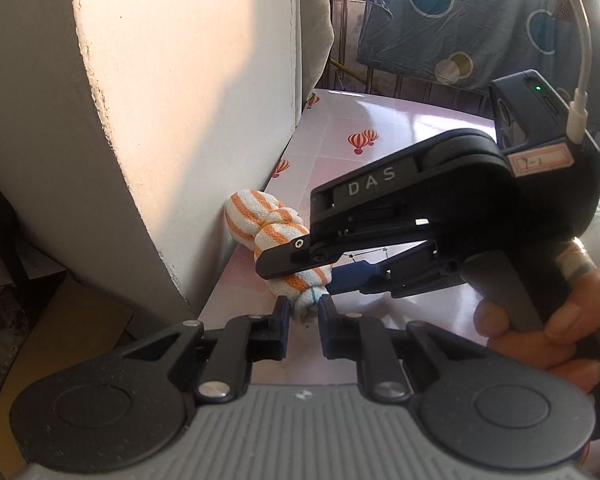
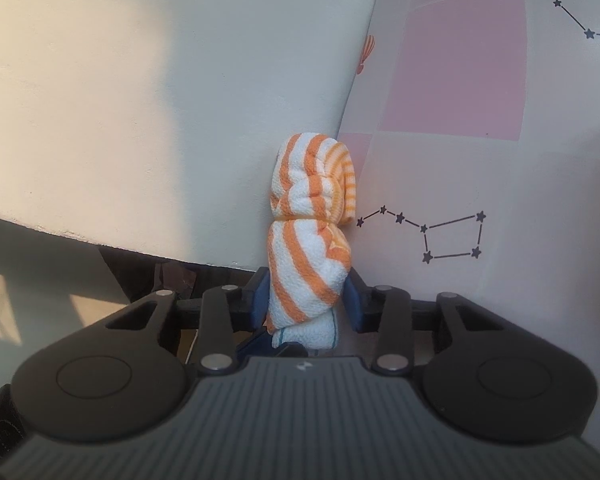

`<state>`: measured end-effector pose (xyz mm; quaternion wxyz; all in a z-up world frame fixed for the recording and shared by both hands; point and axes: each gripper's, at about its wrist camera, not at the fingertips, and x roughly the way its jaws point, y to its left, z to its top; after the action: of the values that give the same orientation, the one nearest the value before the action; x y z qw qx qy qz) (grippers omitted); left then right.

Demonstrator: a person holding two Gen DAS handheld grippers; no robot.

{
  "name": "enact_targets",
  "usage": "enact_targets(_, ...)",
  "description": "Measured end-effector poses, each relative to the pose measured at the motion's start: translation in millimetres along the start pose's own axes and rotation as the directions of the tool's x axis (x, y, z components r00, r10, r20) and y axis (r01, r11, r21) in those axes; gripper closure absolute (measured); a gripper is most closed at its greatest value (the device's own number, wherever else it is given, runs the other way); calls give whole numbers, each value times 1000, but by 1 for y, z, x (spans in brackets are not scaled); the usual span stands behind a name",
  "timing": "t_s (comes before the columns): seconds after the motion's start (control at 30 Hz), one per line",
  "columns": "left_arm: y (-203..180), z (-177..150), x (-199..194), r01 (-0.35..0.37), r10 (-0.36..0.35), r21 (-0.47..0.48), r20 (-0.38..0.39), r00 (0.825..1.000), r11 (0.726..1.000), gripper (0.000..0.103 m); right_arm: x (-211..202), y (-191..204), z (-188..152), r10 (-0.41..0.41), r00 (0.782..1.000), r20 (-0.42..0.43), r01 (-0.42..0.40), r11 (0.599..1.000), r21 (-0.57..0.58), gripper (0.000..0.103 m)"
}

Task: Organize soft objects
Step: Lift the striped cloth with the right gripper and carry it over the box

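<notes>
Against the foot of a pale plastered wall (image 1: 160, 120), on a glossy pink table (image 1: 412, 120) printed with red hot-air balloons (image 1: 363, 141) and dark star constellations (image 2: 452, 236), lies a twisted towel (image 1: 268, 224) with orange and white stripes. It is rolled into a knotted rope shape and runs along the wall, its far end rounded and thick, its near end thin and mostly white with a small teal line. The left gripper (image 1: 303, 312) points down at this near end — its two dark blue fingertips stand close together on either side of the white tip and seem to press it, though the contact is partly hidden. The right gripper (image 1: 300, 264) comes in from the right, held by a hand (image 1: 540, 320) around its grey handle; its jaws are clamped across the middle of the towel, one black finger above the cloth and one blue finger below. From the right wrist view the same towel rises between the blue pads (image 2: 260, 300), which touch it on both sides. A white cable (image 1: 580, 60) hangs into the top of the right gripper. Behind the table, far on the right, a blue cloth (image 1: 460, 20) with large circles hangs.
</notes>
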<state>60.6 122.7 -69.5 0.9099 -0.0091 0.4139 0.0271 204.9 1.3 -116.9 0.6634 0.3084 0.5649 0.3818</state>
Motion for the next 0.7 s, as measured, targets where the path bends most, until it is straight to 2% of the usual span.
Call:
enact_targets(0.03,0,0,-6,16,-16,-5,11,1000,1000,89,-4,1,-2,4,1000,6,-4,1000,3,69)
enact_targets(0.1,-1,0,-18,65,-65,-16,36,997,998,99,-13,4,-5,9,1000,18,-9,1000,0,70)
enact_targets(0.23,-10,3,-43,140,-138,-11,97,986,990,99,-46,13,-13,18,998,57,-17,1000,-11,72)
enact_targets(0.47,-50,6,-88,207,-218,76,174,960,975,99,-121,24,-36,37,984,173,-35,999,-14,72)
enact_targets(0.63,-90,11,-117,277,-305,155,212,928,948,99,-184,30,-54,48,962,269,-43,999,-27,73)
enact_targets(0.7,-111,14,-130,316,-357,200,220,908,928,99,-213,30,-63,48,948,316,-42,999,-27,73)
